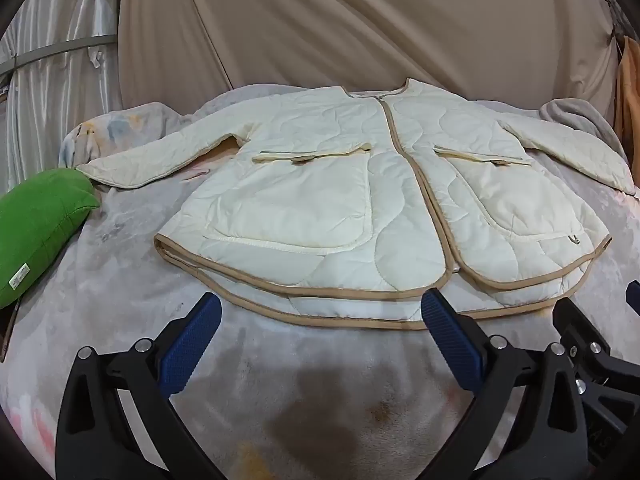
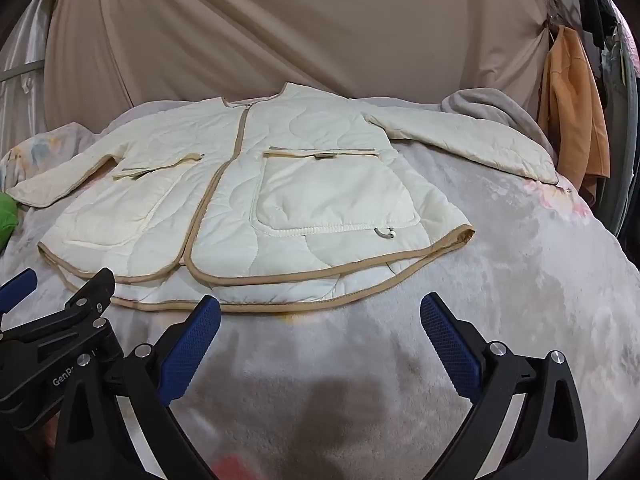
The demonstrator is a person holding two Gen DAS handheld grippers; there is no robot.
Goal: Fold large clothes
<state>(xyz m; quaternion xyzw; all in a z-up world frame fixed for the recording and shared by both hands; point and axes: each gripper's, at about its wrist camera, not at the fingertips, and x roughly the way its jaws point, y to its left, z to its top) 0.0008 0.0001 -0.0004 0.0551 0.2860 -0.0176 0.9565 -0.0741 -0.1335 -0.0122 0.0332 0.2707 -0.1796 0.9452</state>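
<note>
A cream quilted jacket (image 1: 320, 200) with tan trim lies flat and face up on a grey blanket, sleeves spread out to both sides; it also shows in the right wrist view (image 2: 248, 200). My left gripper (image 1: 320, 312) is open and empty, hovering just in front of the hem near its middle. My right gripper (image 2: 320, 312) is open and empty, in front of the hem's right part. The right gripper's fingers (image 1: 580, 320) show at the right edge of the left wrist view. The left gripper's fingers (image 2: 92, 292) show at the left edge of the right wrist view.
A grey plush blanket (image 1: 120, 280) covers the bed. A green pillow (image 1: 40, 220) lies at the left. A beige curtain (image 1: 360, 20) hangs behind. An orange garment (image 2: 576, 120) hangs at the right, beside a bunched grey blanket (image 2: 488, 108).
</note>
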